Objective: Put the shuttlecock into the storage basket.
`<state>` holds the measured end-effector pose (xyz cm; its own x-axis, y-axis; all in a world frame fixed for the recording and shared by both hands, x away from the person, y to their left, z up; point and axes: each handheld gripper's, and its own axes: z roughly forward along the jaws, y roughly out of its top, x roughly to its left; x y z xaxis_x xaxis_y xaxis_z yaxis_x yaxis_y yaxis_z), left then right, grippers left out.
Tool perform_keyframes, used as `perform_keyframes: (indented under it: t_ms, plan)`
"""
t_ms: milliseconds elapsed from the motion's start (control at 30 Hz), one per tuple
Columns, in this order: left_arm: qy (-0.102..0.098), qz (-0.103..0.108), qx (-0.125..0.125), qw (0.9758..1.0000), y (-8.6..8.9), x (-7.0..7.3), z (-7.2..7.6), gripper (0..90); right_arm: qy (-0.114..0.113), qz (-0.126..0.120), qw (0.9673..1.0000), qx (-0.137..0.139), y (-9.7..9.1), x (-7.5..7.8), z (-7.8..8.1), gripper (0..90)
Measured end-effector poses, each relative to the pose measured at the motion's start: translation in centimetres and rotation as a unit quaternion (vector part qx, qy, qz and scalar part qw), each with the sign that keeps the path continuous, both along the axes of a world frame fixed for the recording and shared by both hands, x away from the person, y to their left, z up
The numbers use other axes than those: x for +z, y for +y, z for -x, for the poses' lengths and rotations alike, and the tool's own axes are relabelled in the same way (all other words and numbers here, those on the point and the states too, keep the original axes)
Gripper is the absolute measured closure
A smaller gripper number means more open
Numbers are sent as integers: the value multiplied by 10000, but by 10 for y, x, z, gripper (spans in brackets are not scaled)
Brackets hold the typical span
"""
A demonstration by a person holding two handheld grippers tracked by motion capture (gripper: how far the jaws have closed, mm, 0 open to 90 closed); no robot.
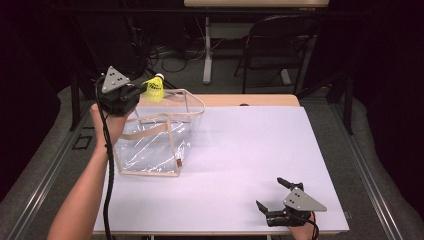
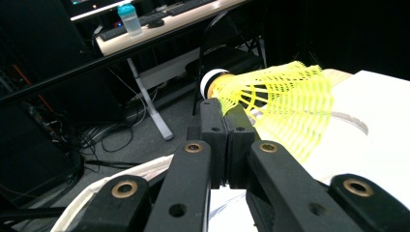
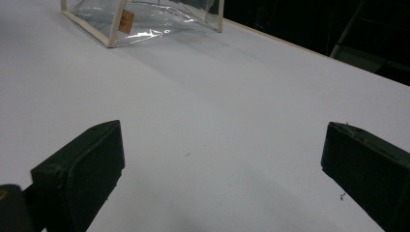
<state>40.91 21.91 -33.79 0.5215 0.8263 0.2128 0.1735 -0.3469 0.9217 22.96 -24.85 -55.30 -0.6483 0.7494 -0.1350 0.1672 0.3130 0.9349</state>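
Table [image 1: 240,165], white-topped, is seen across the middle of the high view. A clear bag [image 1: 152,137] with beige trim stands at its centre left. The left gripper [image 1: 142,89], upper left, has its fingers clamped on a yellow shuttlecock [image 1: 155,88] above the bag's rim. The right gripper [image 1: 272,195], lower right, is held with fingers apart.

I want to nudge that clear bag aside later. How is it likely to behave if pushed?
The clear bag will probably buckle rather than slide as one piece: its plastic walls look thin and wrinkled. It looks light, so a push may shift it easily over the white table. Its loose strap might flop or snag.
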Motion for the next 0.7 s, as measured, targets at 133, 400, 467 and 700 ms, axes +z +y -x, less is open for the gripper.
perform_keyframes:
  t_ms: [133, 400, 467, 700]
  plan:
    - [10, 14, 37, 10000, 3, -1, 0, 895, -7, 6, 10000, -2, 0, 0, 0, 12]
    - [19, 16, 114, 9999, 8, -2, 1, 894, -8, 4, 10000, -4, 0, 0, 0, 11]
    - [27, 4, 121, 9999, 10, -2, 1, 894, -5, 3, 10000, -5, 0, 0, 0, 11]
    - [61, 11, 175, 9998, 14, -5, 2, 894, -14, -3, 10000, -6, 0, 0, 0, 12]
